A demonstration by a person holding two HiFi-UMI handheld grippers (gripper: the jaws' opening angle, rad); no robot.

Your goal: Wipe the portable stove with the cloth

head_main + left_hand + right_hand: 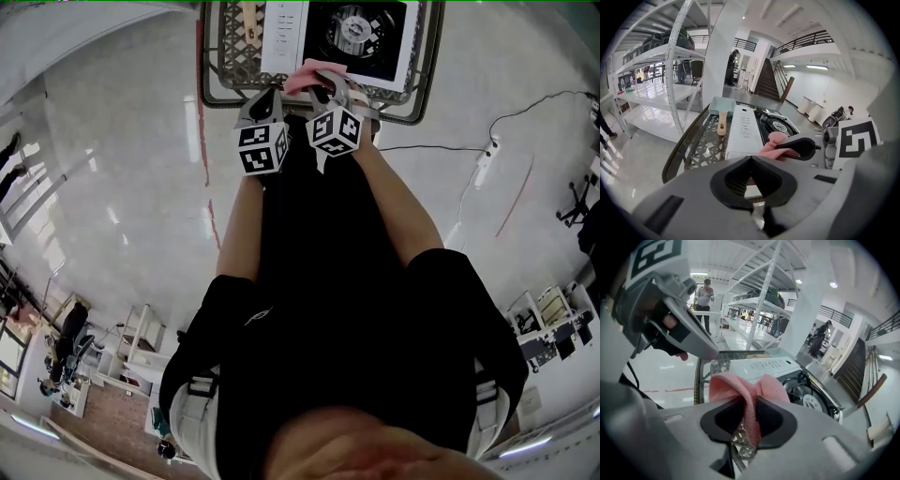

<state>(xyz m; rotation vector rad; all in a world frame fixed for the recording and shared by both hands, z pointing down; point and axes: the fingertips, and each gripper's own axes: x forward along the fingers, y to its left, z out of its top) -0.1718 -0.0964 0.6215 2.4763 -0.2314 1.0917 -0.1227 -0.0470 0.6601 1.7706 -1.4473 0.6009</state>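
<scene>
"Right gripper view first: what has the right gripper (749,401) got?"

"Its jaws are pinched nearly together on the pink cloth (740,384). A fold bunches up above the pads and a strip hangs down between them."

"And the left gripper (751,161)?"

"Its pads meet with nothing between them. It is just beside the right one, on its left."

"Where is the portable stove (764,366) from there?"

"Straight ahead of both grippers and below them, on the wicker table (689,145). The white control strip (281,37) is on the left and runs away from the person. The burner (356,28) is to the right of it."

"Is the cloth touching the stove?"

"I can't tell. In the head view the cloth (305,77) sits at the stove's near edge, about where the strip meets the burner."

"Which gripper is better placed?"

"The right. It holds the cloth and faces the burner side, so I'd expect it to go forward and down onto the top. The left is nearer the control strip and could steady the stove there."
</scene>
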